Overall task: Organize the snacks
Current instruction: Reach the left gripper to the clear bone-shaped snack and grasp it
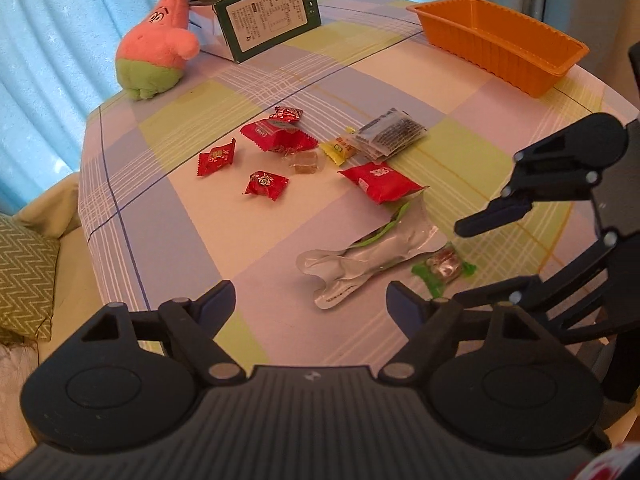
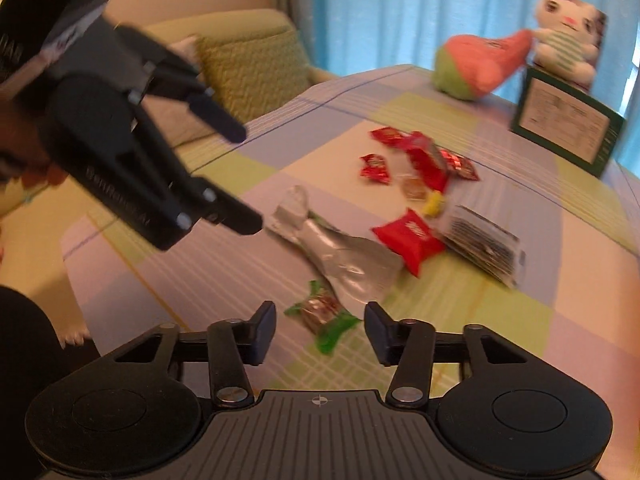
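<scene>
**Clerk:** List the surroundings, largest first.

**Me:** Item one, table [image 1: 248,240] under a pastel check cloth. Item two, orange plastic tray [image 1: 500,46], far right corner, nothing visible in it. Item three, dark green carton [image 1: 268,16] with a white printed label, far edge. Item four, pink starfish plush [image 1: 156,46], leaning beside the carton. Item five, white cat plush [image 2: 564,36] in a striped top, seated on the carton. Item six, green zigzag cushion [image 1: 24,280], off the table to the left.

**Clerk:** Anything in the way?

**Me:** A crumpled silver foil pouch [image 1: 360,268] lies just in front of my left gripper [image 1: 310,304] and touches the green-wrapped candy [image 2: 320,314].

**Clerk:** The snacks?

**Me:** All loose at mid-table. Clear packet with dark print [image 1: 390,134]; larger red packet [image 1: 380,182] next to the pouch; red packet [image 1: 276,136] with a foil-red sweet [image 1: 286,114] behind it; two small red sweets [image 1: 216,157] [image 1: 266,184]; yellow sweet [image 1: 338,150]; clear-wrapped amber sweet [image 1: 304,162].

**Clerk:** And the jaws?

**Me:** Left jaws parted wide, holding nothing, the pouch ahead of them. My right gripper [image 2: 320,330] has its jaws narrower but still apart; the green-wrapped candy sits in the gap between them, the pads not pressing on it as far as I can see.
</scene>
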`<state>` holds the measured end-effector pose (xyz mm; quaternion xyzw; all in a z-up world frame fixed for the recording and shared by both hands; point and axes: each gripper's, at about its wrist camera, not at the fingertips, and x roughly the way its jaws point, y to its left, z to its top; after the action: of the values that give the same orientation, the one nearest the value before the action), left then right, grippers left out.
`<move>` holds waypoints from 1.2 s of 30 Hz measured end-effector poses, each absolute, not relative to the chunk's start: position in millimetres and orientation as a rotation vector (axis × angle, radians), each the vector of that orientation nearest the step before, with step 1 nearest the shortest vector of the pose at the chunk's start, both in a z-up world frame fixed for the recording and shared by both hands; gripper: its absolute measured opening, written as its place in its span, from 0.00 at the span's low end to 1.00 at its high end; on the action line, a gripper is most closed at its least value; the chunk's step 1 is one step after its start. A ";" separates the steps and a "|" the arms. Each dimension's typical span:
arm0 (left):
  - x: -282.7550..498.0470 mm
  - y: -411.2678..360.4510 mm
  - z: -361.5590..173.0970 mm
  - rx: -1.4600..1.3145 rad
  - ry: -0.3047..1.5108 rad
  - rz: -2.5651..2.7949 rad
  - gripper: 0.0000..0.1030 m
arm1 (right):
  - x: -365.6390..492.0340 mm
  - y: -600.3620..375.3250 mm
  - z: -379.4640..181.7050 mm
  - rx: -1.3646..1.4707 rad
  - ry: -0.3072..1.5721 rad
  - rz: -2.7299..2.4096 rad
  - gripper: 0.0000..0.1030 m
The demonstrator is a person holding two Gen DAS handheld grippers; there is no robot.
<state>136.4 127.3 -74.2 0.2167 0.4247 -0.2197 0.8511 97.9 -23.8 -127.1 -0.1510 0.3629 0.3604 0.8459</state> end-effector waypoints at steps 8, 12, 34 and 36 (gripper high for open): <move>144.6 125.4 -83.1 0.498 0.876 -0.534 0.78 | 112.0 -29.6 -137.3 -0.324 0.799 0.710 0.20; 148.4 110.7 -90.4 0.559 0.864 -0.589 0.78 | 114.0 -49.8 -135.8 -0.276 0.823 0.652 0.04; 162.3 96.0 -109.2 0.594 0.967 -0.593 0.23 | 104.5 -45.5 -122.1 -0.328 0.710 0.707 0.70; 160.3 106.6 -108.6 0.539 0.983 -0.560 0.23 | 107.6 -31.9 -125.7 -0.397 0.679 0.748 0.70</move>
<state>160.3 106.6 -108.6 0.2520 0.4600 -0.2621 0.8101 107.6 -31.9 -125.7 -0.1890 0.3230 0.3557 0.8564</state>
